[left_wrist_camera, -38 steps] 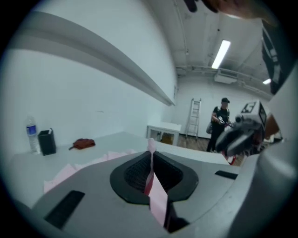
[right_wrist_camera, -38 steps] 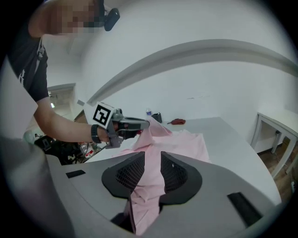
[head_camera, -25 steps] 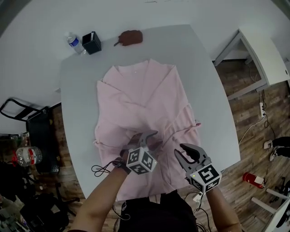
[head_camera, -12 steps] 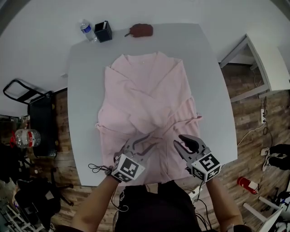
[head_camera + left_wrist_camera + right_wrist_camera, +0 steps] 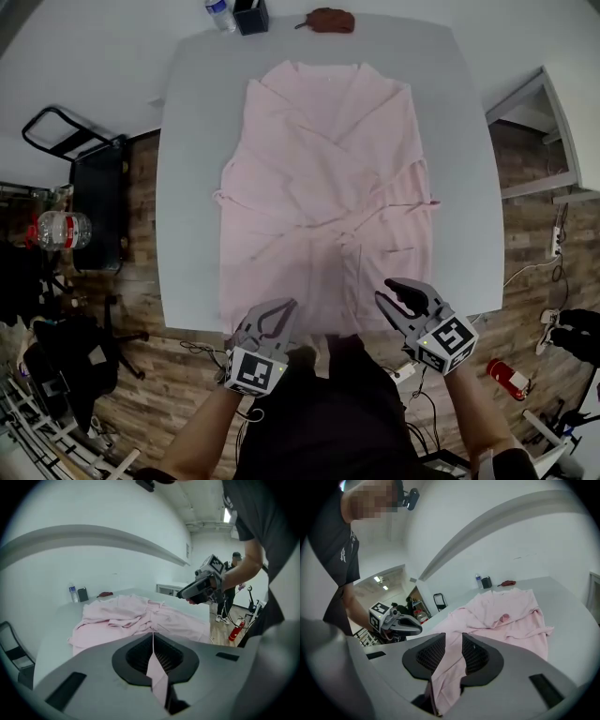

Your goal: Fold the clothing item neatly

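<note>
Both grippers are down at the near edge of the grey table [image 5: 187, 216], each on the bottom hem of the pink robe [image 5: 323, 178]. The robe's spread flat, collar at the far end. The left gripper [image 5: 281, 307] has just been closing its jaws and now pinches a thin fold of hem. The right gripper [image 5: 394, 287] has its jaws partway apart, clamped on a thicker bunch.

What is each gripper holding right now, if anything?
Left gripper: jaws have just closed, shut on a thin edge of the pink robe.
Right gripper: shut on a thicker fold of the pink robe.
</note>
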### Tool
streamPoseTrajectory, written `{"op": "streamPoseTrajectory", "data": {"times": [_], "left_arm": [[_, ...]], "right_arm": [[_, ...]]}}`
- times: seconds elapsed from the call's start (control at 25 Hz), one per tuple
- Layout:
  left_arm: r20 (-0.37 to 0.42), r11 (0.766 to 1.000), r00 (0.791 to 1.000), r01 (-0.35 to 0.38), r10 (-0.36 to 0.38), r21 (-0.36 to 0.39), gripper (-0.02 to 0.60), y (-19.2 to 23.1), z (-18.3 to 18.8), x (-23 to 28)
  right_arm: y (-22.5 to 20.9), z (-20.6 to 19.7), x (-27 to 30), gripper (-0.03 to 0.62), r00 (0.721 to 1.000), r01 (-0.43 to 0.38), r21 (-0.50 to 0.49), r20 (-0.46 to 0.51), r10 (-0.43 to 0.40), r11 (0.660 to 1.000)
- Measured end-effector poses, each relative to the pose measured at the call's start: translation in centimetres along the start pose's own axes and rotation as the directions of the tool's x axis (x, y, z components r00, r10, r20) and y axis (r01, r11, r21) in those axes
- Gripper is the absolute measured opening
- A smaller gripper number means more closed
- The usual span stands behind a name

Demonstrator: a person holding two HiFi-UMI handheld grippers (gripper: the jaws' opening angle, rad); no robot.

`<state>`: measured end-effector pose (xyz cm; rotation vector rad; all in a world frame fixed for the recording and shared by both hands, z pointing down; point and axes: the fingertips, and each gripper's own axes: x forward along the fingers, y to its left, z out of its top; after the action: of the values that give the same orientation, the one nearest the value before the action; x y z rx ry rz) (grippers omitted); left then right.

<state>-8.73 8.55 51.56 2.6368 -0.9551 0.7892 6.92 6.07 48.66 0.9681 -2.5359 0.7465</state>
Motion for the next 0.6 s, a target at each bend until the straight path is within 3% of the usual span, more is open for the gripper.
{"op": "streamPoseTrajectory", "data": {"times": [0.28, 0.6], "left_arm": [[0.004, 0.982, 1.0, 0.0, 0.001, -0.187, 0.014, -2.9, -6.5, -5.8], [-0.075, 0.955, 0.997, -0.026, 0.004, -0.297, 0.121, -3.6, -17.4, -10.7]], "right_arm": [[6.2, -5.7, -2.4, 0.112, 0.996, -0.045, 0.005, -0.075, 0.046, 0.999], [9.5, -14.7, -6.8, 0.114, 0.986, 0.068, 0.046, -0.156, -0.06, 0.997]]}}
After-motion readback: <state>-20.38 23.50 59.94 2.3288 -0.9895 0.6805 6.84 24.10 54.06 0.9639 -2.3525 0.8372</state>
